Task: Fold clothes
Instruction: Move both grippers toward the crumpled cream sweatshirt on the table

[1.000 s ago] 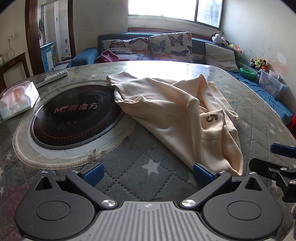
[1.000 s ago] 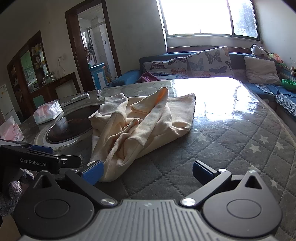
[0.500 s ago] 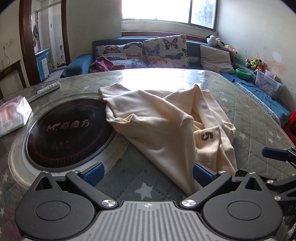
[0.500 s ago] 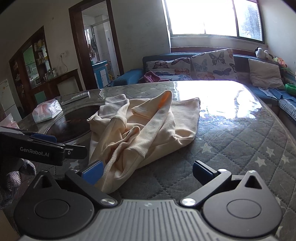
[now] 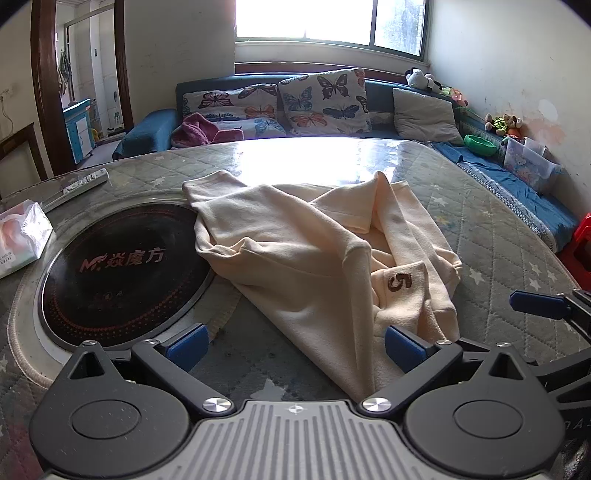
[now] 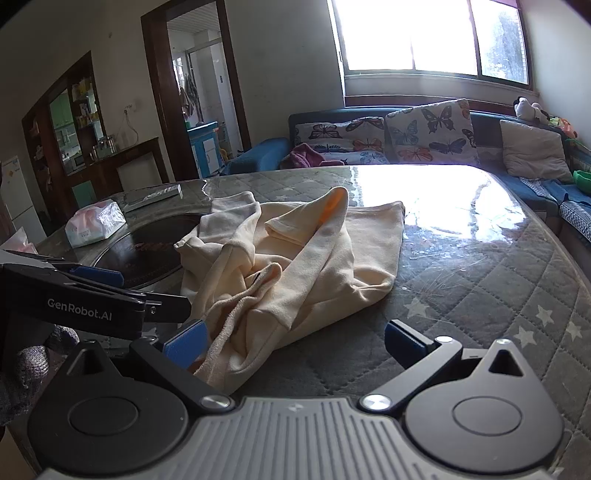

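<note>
Clothes here means one cream garment [image 5: 314, 258], crumpled on the quilted bench [image 5: 498, 236], its far left corner lapping onto the dark round hotplate [image 5: 110, 273] set into the surface. Going left to right, we see a tissue pack [image 5: 22, 236] at the bench edge, then the hotplate, then the garment with a "5" patch [image 5: 399, 282] near its right side.

Our left hand-held gripper [image 5: 293, 341] has its jaws spread wide with nothing between them; the garment's near hem lies just ahead, slightly right of its centre line. Our right hand-held gripper [image 6: 286, 341] is likewise open and empty, with the bunched near edge lying against its left finger [image 6: 184, 341].

The garment's long axis runs away from us toward the window [image 5: 328, 18], so we judge both grippers about equally near, each facing a near-hem corner.
</note>
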`<state>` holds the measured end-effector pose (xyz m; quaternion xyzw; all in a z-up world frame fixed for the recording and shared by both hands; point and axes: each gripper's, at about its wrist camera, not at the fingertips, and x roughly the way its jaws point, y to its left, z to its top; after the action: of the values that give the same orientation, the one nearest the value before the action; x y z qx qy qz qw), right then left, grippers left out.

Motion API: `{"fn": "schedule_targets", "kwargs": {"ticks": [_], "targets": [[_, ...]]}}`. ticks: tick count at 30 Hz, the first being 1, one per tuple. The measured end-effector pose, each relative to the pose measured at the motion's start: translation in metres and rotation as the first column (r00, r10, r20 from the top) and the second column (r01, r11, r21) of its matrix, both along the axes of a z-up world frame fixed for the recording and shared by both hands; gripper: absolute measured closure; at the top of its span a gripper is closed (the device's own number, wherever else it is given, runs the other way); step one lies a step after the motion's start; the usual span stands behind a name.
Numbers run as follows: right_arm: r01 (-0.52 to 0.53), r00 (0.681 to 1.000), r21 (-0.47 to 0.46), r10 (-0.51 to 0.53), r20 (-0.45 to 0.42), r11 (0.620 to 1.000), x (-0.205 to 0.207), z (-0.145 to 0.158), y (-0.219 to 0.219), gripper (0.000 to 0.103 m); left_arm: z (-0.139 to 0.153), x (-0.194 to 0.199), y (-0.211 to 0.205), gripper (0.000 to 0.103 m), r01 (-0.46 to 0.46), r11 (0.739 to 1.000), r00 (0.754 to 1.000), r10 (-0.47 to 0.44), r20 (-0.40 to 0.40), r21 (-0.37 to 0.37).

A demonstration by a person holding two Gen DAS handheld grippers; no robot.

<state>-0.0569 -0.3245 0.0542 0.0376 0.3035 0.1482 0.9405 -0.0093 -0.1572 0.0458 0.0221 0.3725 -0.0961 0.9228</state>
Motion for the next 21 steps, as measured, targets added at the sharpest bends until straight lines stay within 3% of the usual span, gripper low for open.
{"fn": "schedule_targets", "kwargs": {"ticks": [21], "targets": [[-0.012,1.0,-0.011,0.012,-0.018,1.0,-0.0082,-0.0034,-0.0012,0.0,-0.0025,-0.0079,-0.0052,0.0,0.032,0.999,0.999,-0.032,-0.007,0.002]]}}
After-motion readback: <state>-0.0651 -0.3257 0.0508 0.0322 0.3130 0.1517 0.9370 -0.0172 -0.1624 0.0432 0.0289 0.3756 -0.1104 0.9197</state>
